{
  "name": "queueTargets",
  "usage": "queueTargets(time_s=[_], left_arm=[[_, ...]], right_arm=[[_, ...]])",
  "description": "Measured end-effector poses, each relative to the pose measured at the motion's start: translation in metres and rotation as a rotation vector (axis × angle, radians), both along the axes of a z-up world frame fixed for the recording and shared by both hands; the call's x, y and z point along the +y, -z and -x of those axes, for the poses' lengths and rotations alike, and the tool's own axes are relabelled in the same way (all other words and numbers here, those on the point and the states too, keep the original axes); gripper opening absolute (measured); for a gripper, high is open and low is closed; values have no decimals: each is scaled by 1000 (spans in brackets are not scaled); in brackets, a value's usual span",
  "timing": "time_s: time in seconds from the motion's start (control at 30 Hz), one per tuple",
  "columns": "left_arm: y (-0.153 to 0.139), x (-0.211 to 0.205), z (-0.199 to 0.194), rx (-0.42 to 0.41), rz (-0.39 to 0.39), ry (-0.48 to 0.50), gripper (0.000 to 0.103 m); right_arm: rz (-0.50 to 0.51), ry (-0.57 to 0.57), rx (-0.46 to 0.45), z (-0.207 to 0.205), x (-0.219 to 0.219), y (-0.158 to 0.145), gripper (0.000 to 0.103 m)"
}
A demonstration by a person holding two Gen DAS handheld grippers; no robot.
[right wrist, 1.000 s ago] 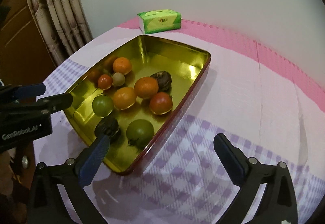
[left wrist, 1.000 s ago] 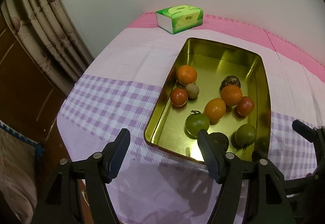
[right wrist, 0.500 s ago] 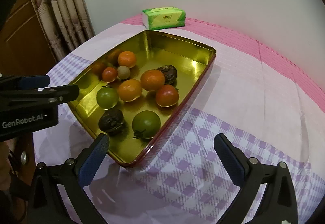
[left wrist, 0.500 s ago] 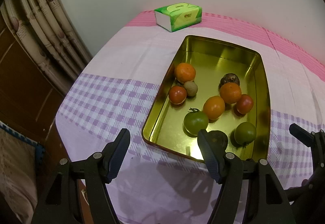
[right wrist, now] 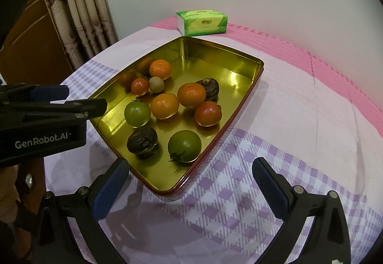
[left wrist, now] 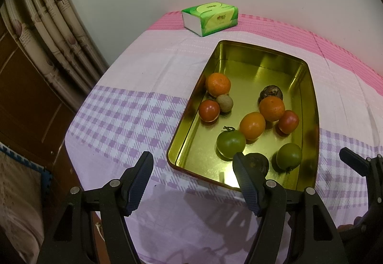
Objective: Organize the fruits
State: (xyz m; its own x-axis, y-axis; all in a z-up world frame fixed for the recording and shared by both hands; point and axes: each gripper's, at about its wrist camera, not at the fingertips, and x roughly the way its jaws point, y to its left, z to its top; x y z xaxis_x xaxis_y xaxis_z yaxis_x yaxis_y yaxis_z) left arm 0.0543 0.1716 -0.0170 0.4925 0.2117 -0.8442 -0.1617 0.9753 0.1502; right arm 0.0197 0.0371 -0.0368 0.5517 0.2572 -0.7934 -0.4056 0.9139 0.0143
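Nine fruits lay in the gold tin tray [right wrist: 253,65]: three oranges [right wrist: 191,94], two red tomatoes [right wrist: 207,113], two green tomatoes [right wrist: 184,145], two dark wrinkled fruits [right wrist: 142,139], plus one small tan fruit [right wrist: 156,84], ten in all. None sat on the checked cloth [left wrist: 124,118]. Left gripper [left wrist: 192,182] and right gripper [right wrist: 190,188] both hovered with jaws wide apart, holding nothing, short of the tray's near edge. Judgement: gathering looked finished; kinds lay mixed, so grouping, if intended, remained.

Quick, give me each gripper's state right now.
Left gripper: open, holding nothing.
Right gripper: open, holding nothing.
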Motion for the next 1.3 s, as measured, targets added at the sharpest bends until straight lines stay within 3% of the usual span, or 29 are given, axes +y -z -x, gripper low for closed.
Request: queueTargets(time_s=[1.3], left_arm=[[2,-2,3,-5,-2,17,69]], right_arm=[[1,-10,14,1,7,3,102]])
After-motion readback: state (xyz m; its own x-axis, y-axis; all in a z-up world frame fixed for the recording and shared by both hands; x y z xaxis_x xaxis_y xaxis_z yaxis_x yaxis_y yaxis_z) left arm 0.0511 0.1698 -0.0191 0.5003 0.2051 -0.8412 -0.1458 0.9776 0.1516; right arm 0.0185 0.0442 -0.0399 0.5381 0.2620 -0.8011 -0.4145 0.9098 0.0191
